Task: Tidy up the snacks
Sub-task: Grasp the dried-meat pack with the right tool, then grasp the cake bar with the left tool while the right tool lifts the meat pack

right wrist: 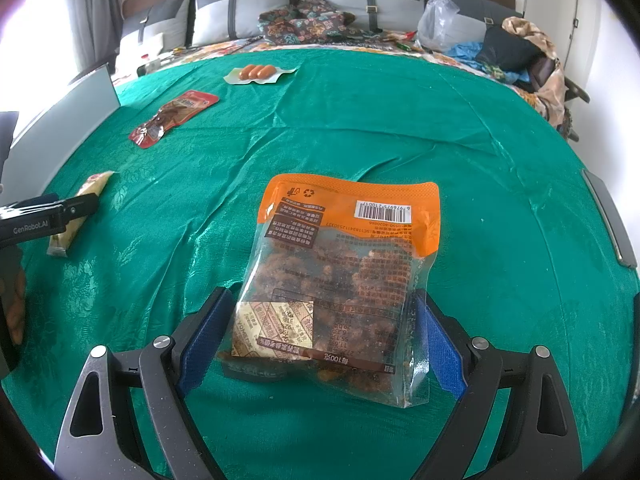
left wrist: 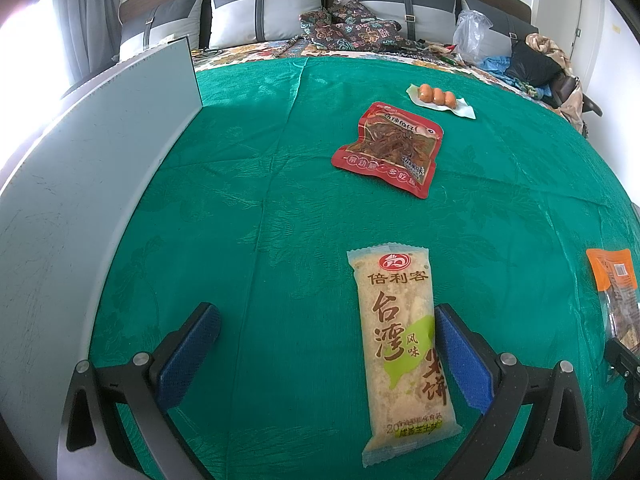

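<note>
Snacks lie scattered on a green cloth (left wrist: pixel 260 200) spread over the table. Nearest the left tongs (left wrist: pixel 326 356) is a long pale rice-cracker packet (left wrist: pixel 400 344), its long axis running away from the camera toward the far side, its logo end pointing away. It lies inside the gap but hard against the right-hand blue pad; the tongs are spread wide and grip nothing.

The right tongs (right wrist: pixel 320 340) are likewise spread apart, straddling the near end of an orange-topped clear pouch (right wrist: pixel 344 276) of brown pieces. The pouch lies flat, back side up, its orange end with the barcode pointing away. Whether the pads touch its edges I cannot tell.

Farther off sits a red fish-snack packet (left wrist: pixel 386 148), lying at a slant, and beyond it a clear packet of three small sausages (left wrist: pixel 438 98). Nothing lies between the tongs and their packets.

A grey board (left wrist: pixel 80 184) stands upright along the left edge of the table, large in the left wrist view and only a sliver in the right one. The left view catches just a corner of the orange pouch at its right edge. The right view shows the left tongs from the side, resting over the cracker packet, with a hand (right wrist: pixel 14 304) at the frame edge. Behind the table a bed (right wrist: pixel 360 40) holds grey cushions, patterned cloth and a plastic bag (right wrist: pixel 436 20).
</note>
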